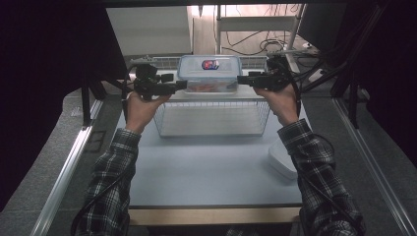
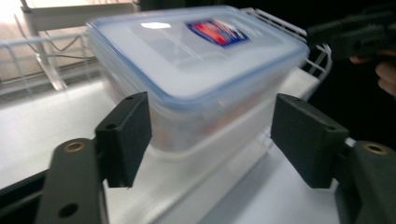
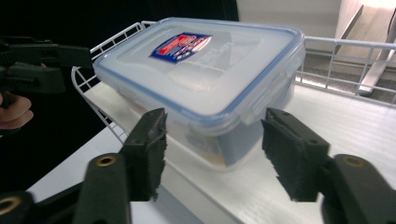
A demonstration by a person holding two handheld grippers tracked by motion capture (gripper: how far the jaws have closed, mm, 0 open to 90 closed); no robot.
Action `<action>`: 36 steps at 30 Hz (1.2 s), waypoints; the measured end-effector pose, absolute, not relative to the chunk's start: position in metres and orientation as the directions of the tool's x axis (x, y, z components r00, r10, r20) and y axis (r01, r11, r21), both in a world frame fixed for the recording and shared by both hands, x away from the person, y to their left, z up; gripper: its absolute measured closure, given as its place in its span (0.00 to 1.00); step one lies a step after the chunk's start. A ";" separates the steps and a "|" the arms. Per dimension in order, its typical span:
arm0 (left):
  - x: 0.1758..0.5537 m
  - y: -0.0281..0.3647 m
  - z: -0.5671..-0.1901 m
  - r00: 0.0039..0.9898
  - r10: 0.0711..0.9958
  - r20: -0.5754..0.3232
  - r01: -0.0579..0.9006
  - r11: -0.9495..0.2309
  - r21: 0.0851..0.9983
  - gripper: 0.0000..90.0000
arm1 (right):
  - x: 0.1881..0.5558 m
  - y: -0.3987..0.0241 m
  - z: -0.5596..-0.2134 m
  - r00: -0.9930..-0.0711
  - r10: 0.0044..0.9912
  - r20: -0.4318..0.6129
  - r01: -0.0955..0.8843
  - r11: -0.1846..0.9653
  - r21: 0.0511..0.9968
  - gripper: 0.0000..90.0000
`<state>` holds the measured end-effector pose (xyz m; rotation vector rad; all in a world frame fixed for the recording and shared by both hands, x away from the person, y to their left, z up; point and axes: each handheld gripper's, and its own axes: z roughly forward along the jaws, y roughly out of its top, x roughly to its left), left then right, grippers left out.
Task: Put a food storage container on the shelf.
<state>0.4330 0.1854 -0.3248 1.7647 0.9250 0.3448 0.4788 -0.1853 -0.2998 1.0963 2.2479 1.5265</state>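
Observation:
A clear plastic food box (image 1: 209, 73) with a blue-rimmed lid and a red and blue label rests on a white shelf (image 1: 246, 94) atop a wire basket (image 1: 211, 118). My left gripper (image 1: 182, 85) points at the box's left end, and my right gripper (image 1: 242, 79) points at its right end. In the left gripper view the jaws (image 2: 212, 126) stand apart on either side of a corner of the box (image 2: 196, 60), with gaps showing. In the right gripper view the pads (image 3: 219, 140) likewise flank a corner of the box (image 3: 205, 65) without pressing on it.
The grey table (image 1: 211, 172) stretches in front of the basket. A white flat lid or tray (image 1: 282, 160) lies at the table's right edge, under the right forearm. Wire rails (image 3: 345, 56) border the shelf. Dark stands and cables sit behind and beside the table.

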 end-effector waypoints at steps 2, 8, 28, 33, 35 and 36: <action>0.426 0.184 -0.328 0.667 0.725 -0.174 0.408 -0.160 0.899 0.28 | 0.473 -0.187 -0.302 -0.706 0.676 0.213 0.444 0.188 0.876 0.38; 0.406 0.186 -0.340 0.698 0.703 -0.134 0.383 -0.208 0.900 0.21 | 0.451 -0.188 -0.310 -0.740 0.660 0.130 0.379 0.250 0.891 0.27; 0.350 0.187 -0.382 0.702 0.705 -0.102 0.398 -0.269 0.877 0.13 | 0.402 -0.198 -0.347 -0.782 0.620 0.060 0.317 0.314 0.895 0.12; 0.337 0.186 -0.393 0.701 0.704 -0.113 0.403 -0.260 0.878 0.09 | 0.392 -0.205 -0.361 -0.785 0.615 0.078 0.333 0.313 0.889 0.08; 0.333 0.186 -0.398 0.699 0.703 -0.131 0.414 -0.248 0.876 0.09 | 0.390 -0.207 -0.363 -0.786 0.614 0.078 0.334 0.314 0.889 0.08; 0.331 0.186 -0.401 0.700 0.701 -0.135 0.416 -0.247 0.875 0.08 | 0.389 -0.208 -0.365 -0.786 0.613 0.082 0.337 0.313 0.888 0.08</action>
